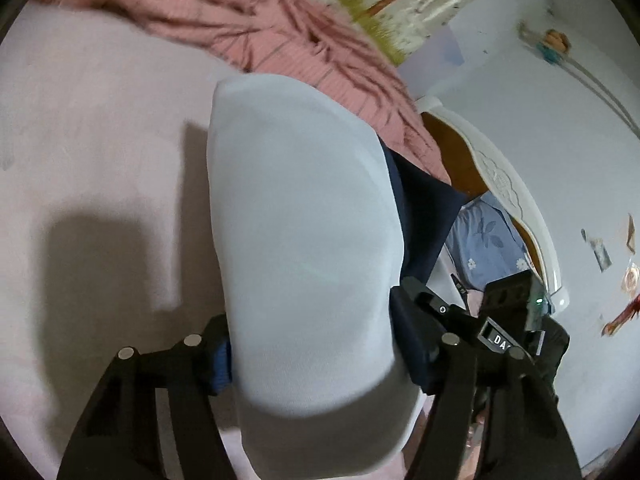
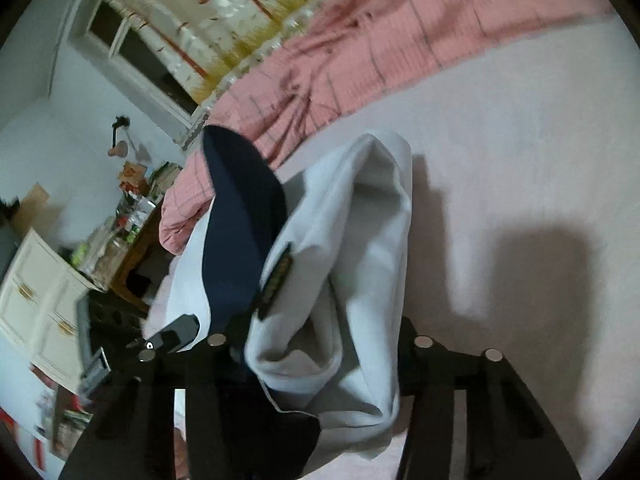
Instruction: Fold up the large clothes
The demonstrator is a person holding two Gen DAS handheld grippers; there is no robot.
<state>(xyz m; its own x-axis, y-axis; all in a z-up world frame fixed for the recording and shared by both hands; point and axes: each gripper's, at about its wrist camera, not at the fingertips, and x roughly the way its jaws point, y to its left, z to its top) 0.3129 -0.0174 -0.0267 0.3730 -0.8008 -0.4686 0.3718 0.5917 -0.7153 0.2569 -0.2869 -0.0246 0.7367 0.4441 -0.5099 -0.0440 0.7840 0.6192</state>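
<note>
The left wrist view shows a smooth white-and-navy fabric garment (image 1: 304, 220) bulging between the left gripper (image 1: 316, 344) fingers, which clamp it above a pale pink bedsheet (image 1: 92, 152). Only the right wrist view reveals its folds, a navy panel and a small dark label (image 2: 276, 280). The right gripper (image 2: 320, 344) also pinches the garment; a crumpled pink checked blanket (image 2: 360, 52) lies far behind.
</note>
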